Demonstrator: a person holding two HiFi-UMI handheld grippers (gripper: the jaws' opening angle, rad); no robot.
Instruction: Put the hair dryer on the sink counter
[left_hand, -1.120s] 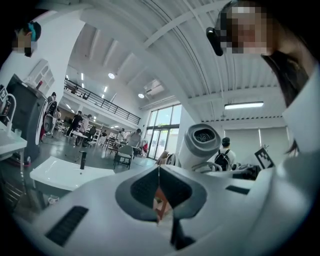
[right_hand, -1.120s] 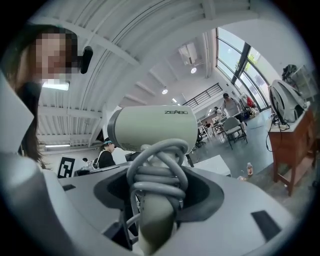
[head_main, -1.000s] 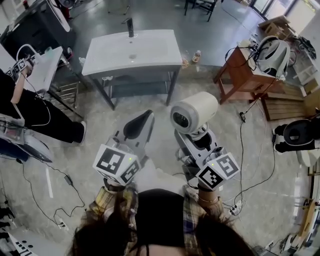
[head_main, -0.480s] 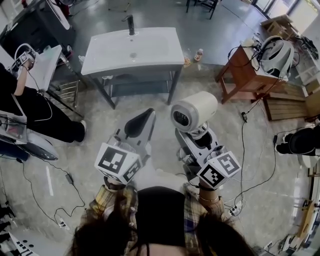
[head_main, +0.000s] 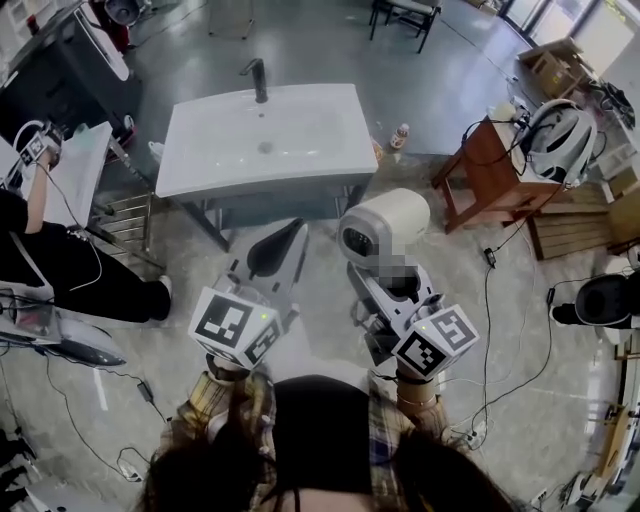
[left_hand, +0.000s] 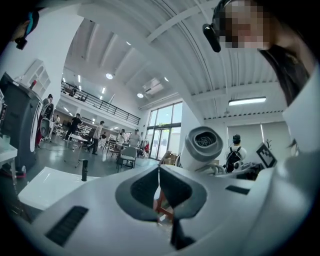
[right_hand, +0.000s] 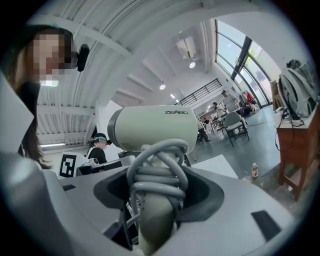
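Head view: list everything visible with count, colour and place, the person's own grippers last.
sink counter: one, white, top centre on a grey frame
faucet: one, black, at the counter's far edge
hair dryer: one, cream, cord wound on handle, in the right gripper
bottle: one, small, brownish, on floor right of the counter
wooden table: one, brown, right
backpack: one, grey, on the wooden table
bystander: one, black clothes, left edge
left gripper: white, shut, empty
right gripper: white, shut on the hair dryer's handle
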